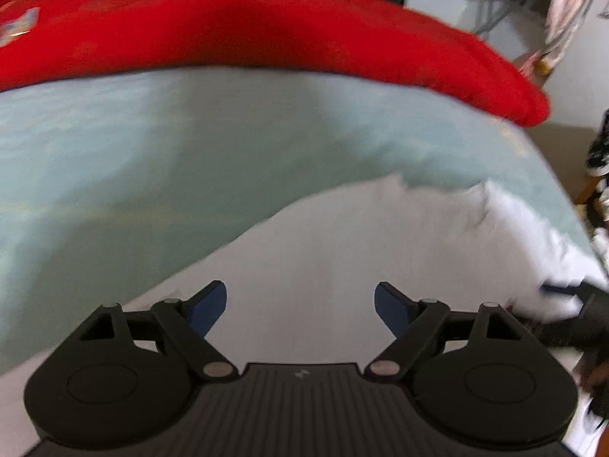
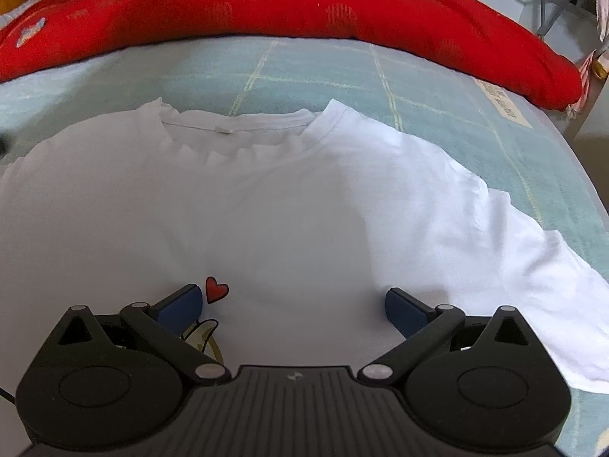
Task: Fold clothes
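The white T-shirt [image 2: 289, 205] lies front-up and spread on the pale green gridded bed sheet [image 2: 437, 87], collar [image 2: 236, 127] toward the red blanket [image 2: 304, 7] that runs along the sheet's far side. A small red heart print [image 2: 216, 289] sits near the chest, nearer the viewer than the collar. No fold appears begun.

The right gripper [image 2: 293, 306] hangs over the chest with jaws wide apart, nothing between them. The left gripper [image 1: 300, 306] is likewise wide open and empty above the shirt's other side; that view is blurred.

Judgement: the step in hand is taking hold for a first fold. Each gripper should pinch a single clean edge, shoulder or hem, not mid-panel cloth, and lift evenly so the sleeve [image 2: 533, 285] trails flat. The wrinkled band below the collar wants smoothing first.

The sheet looks soft and yielding. Beyond the red blanket, dark hanging garments and metal framing show indistinctly.
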`<state>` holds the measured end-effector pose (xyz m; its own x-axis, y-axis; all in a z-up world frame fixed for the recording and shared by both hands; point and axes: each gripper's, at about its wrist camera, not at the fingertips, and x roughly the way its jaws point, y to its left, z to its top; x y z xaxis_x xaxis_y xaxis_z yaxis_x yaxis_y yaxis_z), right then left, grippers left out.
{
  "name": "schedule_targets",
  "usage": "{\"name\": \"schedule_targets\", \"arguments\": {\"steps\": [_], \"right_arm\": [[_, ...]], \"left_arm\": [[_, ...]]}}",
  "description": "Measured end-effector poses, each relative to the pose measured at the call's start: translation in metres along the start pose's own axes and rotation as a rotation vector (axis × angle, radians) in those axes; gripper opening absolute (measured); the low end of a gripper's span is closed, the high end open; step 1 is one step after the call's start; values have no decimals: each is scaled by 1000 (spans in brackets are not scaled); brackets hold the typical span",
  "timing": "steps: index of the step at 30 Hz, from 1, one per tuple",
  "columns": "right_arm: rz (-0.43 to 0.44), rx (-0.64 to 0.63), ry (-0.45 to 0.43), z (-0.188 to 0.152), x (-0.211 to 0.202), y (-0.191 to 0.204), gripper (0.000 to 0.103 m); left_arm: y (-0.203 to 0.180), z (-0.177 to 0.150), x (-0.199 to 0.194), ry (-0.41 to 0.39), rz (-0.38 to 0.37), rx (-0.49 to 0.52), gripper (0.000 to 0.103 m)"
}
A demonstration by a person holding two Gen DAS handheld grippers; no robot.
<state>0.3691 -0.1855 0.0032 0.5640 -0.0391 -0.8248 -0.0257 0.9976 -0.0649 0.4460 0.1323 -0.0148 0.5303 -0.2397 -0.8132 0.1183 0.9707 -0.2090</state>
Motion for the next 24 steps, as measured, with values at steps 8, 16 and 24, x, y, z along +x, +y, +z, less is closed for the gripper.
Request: {"name": "schedule_targets", "arguments": {"steps": [8, 16, 24], "right_arm": [[52, -90, -28, 23, -32, 44, 103], [196, -208, 32, 30, -32, 130, 103], [280, -303, 129, 27, -28, 193, 103]], "left_arm": [[84, -68, -30, 43, 237, -154, 85], [135, -127, -79, -25, 304, -350, 85], [190, -168, -110, -67, 456, -548, 81]]}}
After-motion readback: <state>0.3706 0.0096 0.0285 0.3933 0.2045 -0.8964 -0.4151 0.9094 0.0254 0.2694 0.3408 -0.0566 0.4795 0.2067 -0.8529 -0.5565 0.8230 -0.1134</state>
